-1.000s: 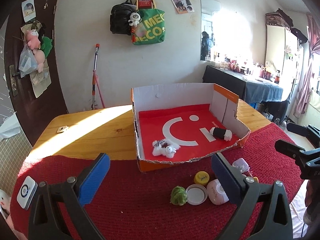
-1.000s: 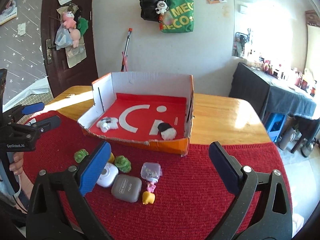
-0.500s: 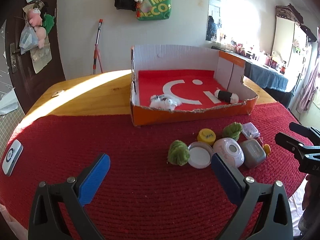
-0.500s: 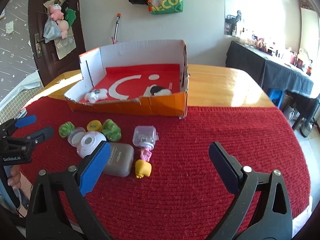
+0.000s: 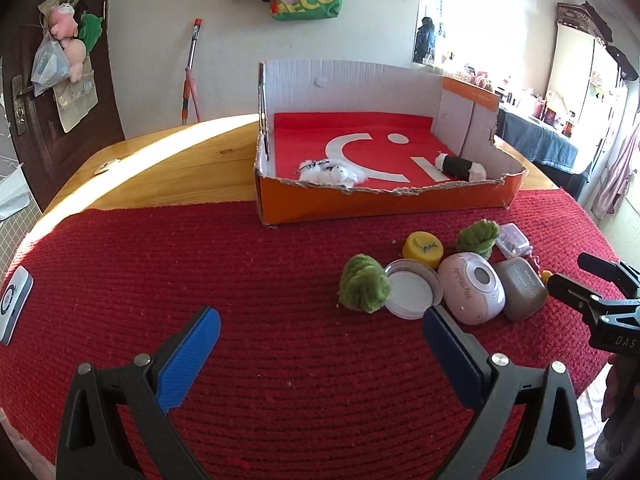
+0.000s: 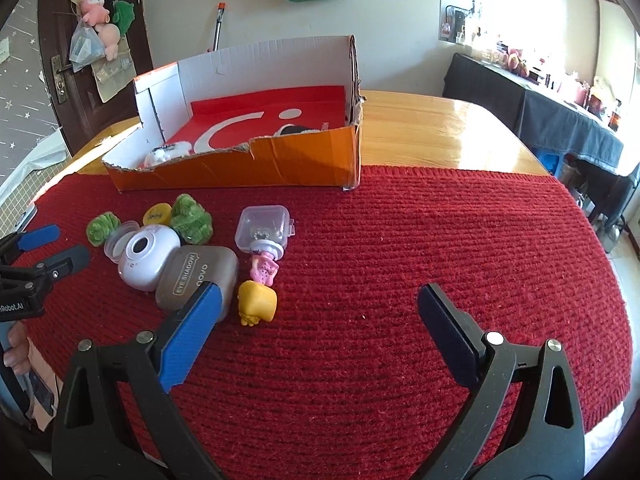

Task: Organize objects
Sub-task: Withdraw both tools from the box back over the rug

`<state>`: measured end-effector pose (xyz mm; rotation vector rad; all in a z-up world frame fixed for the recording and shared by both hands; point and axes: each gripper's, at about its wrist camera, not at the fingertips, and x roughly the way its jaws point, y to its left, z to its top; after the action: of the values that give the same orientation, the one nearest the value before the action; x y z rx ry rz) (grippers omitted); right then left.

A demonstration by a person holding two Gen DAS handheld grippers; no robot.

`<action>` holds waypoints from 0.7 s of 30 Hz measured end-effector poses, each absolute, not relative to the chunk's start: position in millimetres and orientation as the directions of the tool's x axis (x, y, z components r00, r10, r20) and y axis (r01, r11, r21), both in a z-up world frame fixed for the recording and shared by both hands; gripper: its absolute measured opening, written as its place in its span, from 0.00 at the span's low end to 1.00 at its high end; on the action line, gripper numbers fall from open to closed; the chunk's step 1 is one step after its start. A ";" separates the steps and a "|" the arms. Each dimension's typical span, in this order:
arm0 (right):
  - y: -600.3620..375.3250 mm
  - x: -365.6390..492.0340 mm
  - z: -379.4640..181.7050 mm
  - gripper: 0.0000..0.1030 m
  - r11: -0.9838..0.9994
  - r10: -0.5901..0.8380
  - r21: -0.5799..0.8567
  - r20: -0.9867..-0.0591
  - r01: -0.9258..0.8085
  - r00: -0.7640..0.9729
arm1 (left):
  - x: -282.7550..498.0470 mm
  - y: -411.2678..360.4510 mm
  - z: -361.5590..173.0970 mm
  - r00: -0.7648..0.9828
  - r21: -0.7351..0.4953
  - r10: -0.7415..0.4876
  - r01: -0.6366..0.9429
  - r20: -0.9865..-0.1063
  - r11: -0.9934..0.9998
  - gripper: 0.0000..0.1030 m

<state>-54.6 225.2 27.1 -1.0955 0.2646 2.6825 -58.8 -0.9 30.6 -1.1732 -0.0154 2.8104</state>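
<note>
An open orange cardboard box [image 5: 384, 200] with a red floor holds a white plush [image 5: 332, 172] and a black-and-white roll [image 5: 460, 165]. In front of it on the red mat lie two green pom-poms [image 5: 363, 289], a yellow cap [image 5: 422, 249], a white lid [image 5: 412, 294], a round pink-white device [image 5: 472, 293], a grey eye-shadow case [image 6: 198, 276], a clear small box [image 6: 264, 226], a pink toy [image 6: 264, 270] and a yellow toy [image 6: 258, 303]. My left gripper [image 5: 320, 330] is open, low over the mat, left of the pile. My right gripper [image 6: 318, 304] is open, right of the yellow toy.
A red knitted mat [image 6: 440, 240] covers the near part of the wooden table [image 5: 168, 168]. A white-blue flat device [image 5: 14, 304] lies at the mat's left edge. A dark desk [image 6: 560, 120] stands at the right wall.
Both grippers have come down and closer to the mat and the pile of small things. Both stay open and empty.
</note>
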 end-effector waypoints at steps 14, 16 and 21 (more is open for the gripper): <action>231.1 -61.3 17.0 0.97 -0.951 0.168 0.055 -0.734 -0.304 -0.658 | -79.3 -10.5 25.3 -0.682 -0.024 0.067 -0.072 -0.729 -0.997 1.00; 232.8 -61.4 16.4 0.97 -0.948 0.191 0.035 -0.734 -0.316 -0.652 | -80.8 -14.0 23.7 -0.675 -0.028 0.069 -0.071 -0.735 -0.997 1.00; 241.7 -59.5 16.1 0.97 -0.942 0.182 0.059 -0.737 -0.329 -0.651 | -82.4 -20.5 21.9 -0.676 0.005 0.035 -0.056 -0.736 -0.998 1.00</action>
<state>-59.5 241.7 16.1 -1.1341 0.2711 2.6092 -82.4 -20.5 21.9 -1.2428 0.0415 2.8309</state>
